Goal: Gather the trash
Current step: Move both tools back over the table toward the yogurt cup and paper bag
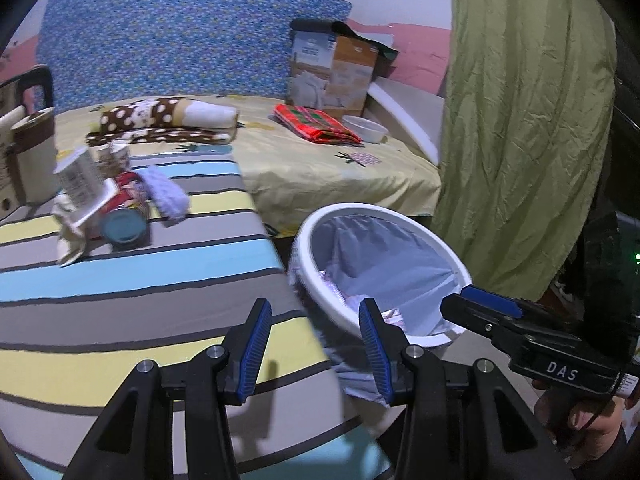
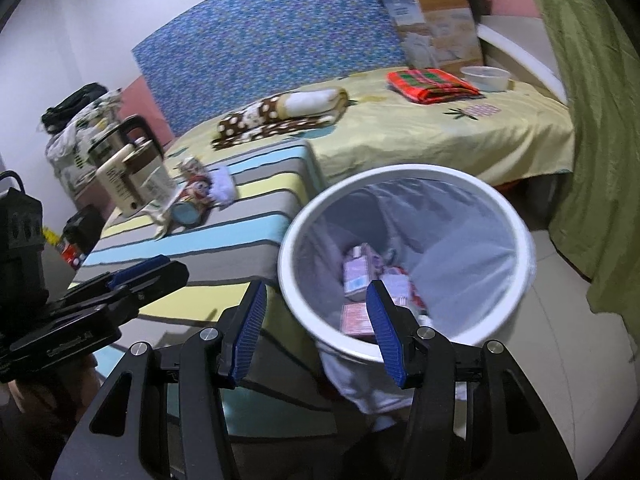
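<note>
Bed with pale yellow printed sheet (image 2: 440, 136) runs across the back, against a blue patterned upright mattress (image 1: 172, 36). On the bed: brown polka-dot rolled blanket (image 1: 160, 120), red and green checked folded cloth (image 1: 316, 122), white plastic bowl (image 1: 366, 128), printed cardboard box (image 1: 332, 72). Green crumpled curtain (image 1: 520, 120) hangs at the right.

Striped table in grey, blue and yellow cloth (image 1: 140, 280) stands in front of the bed.

White round trash bin with pale liner (image 2: 404, 264) sits on the floor just beside the table's right edge. Inside it, pink and white cartons (image 2: 360, 276) lie at the bottom.

Remaining trash in a pile near the table's far left: white printed carton (image 1: 80, 178) tilted, red printed can with teal end (image 1: 126, 216) lying on its side, fluffy white cloth (image 1: 168, 194), crumpled cream paper (image 1: 70, 236).

Left tool (image 1: 316, 344): jaws partly apart, nothing between them, over the table edge by the bin.

Right tool (image 2: 320, 328): jaws partly apart, empty, at the bin's near rim.
</note>
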{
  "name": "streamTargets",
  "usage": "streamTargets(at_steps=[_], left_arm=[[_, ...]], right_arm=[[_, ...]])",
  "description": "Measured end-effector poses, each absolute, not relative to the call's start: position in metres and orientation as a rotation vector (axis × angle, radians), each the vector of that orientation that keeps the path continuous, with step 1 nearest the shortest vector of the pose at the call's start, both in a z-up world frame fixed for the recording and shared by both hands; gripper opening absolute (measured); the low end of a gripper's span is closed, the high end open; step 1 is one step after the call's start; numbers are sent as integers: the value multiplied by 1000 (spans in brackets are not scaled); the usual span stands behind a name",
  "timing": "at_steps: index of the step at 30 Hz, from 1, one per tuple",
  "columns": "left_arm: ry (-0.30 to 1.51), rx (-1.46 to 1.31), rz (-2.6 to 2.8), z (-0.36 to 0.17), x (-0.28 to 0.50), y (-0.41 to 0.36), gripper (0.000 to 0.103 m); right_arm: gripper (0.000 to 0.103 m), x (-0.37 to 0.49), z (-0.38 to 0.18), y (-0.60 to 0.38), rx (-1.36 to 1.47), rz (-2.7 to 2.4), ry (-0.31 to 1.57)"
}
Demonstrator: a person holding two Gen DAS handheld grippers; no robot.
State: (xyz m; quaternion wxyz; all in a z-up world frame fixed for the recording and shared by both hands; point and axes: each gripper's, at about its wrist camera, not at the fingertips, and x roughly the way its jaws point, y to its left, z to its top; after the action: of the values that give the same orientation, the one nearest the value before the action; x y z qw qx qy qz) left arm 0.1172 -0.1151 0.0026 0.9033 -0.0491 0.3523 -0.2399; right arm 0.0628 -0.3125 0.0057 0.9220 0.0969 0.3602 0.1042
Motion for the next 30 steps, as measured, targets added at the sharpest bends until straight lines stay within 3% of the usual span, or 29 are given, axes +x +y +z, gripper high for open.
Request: streamTargets(at_steps=[30], left_arm=[[725, -191, -175, -3, 117, 3, 45]], right_arm=[[54, 91, 18, -217, 8, 456, 725]])
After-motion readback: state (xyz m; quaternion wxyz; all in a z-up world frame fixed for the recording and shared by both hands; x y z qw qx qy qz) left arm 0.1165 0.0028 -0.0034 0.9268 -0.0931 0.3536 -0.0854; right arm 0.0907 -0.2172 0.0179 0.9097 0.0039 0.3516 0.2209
